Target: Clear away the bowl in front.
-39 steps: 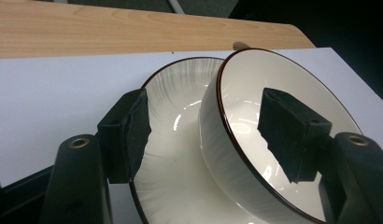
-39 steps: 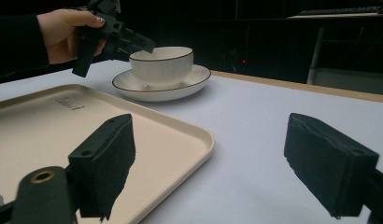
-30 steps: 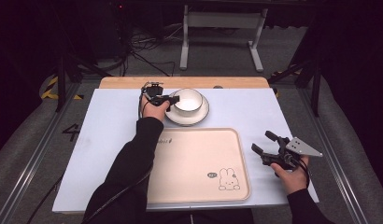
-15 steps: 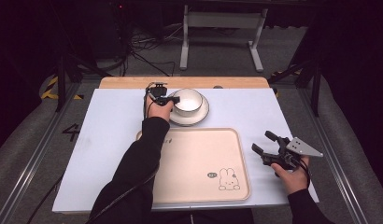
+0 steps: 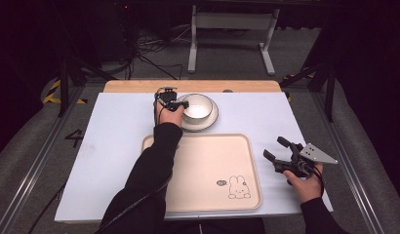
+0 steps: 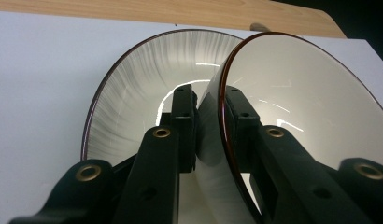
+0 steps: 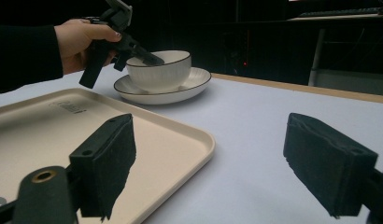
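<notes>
Your left gripper [image 5: 181,104] is reached far forward, jaws clamped close together; your right gripper [image 5: 281,155] rests low at your right, jaws spread wide.

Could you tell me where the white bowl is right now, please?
The white bowl sits on the plate at the table's far middle, just beyond the tray, with the left gripper shut on its rim.

Lab-like recording space: metal frame rails [image 5: 37,161], floor cables [image 5: 154,53], dark surroundings.
</notes>
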Demonstrator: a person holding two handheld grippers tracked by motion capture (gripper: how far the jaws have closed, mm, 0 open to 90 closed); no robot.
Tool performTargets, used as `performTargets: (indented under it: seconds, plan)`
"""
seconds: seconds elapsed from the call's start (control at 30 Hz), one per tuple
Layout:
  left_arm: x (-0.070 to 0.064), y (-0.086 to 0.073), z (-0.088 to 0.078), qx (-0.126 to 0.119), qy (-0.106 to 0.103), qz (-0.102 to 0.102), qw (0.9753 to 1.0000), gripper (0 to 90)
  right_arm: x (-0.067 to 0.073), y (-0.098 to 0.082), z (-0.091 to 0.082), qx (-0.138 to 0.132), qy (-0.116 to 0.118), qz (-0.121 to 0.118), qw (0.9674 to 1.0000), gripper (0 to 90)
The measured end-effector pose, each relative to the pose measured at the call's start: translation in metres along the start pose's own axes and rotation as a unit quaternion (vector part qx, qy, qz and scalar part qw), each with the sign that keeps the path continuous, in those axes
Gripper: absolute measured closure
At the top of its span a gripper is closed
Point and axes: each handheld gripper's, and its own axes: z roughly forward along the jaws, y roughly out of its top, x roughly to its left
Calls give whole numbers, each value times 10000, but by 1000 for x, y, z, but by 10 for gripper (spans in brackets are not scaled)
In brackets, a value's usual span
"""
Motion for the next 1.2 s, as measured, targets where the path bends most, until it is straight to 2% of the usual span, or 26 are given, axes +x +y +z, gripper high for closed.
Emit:
performTargets:
  seconds: [0.1, 0.17, 0.23, 0.27, 0.6, 0.77, 0.83, 0.9, 0.93, 1.13, 1.2]
  plan:
    - [0, 1, -2, -61, -3, 37, 10000, 782, 0, 0, 0, -16, -4, 12, 10000, 167]
    - [-1, 4, -6, -164, 69, 139, 9997, 787, 0, 0, 0, -17, -5, 35, 10000, 168]
    - [0, 6, -7, -128, 55, 144, 9998, 787, 0, 0, 0, -12, -5, 37, 10000, 168]
    - [1, 8, -9, -34, 7, 111, 9999, 786, 0, 0, 0, -17, -2, 33, 10000, 168]
    - [-6, 18, -28, -176, -132, 348, 9992, 786, -1, 0, -1, -29, -4, 53, 10000, 167]
    - [-8, 21, -37, -251, -184, 395, 9987, 785, -1, 0, -1, -31, 0, 66, 10000, 167]
    - [-10, 23, -41, -219, -284, 421, 9985, 784, -1, 0, -1, -35, 0, 67, 10000, 166]
    - [-11, 23, -45, -219, -290, 465, 9983, 783, -1, 0, -1, -41, 0, 75, 10000, 166]
    - [-11, 23, -47, -229, -307, 535, 9978, 783, -1, 0, -1, -43, 0, 74, 10000, 165]
    - [-14, 25, -61, -247, -448, 646, 9966, 783, -1, 0, -1, -36, 3, 65, 10000, 165]
    - [-15, 25, -66, -184, -519, 719, 9959, 783, -1, 0, -1, -38, -4, 75, 10000, 163]
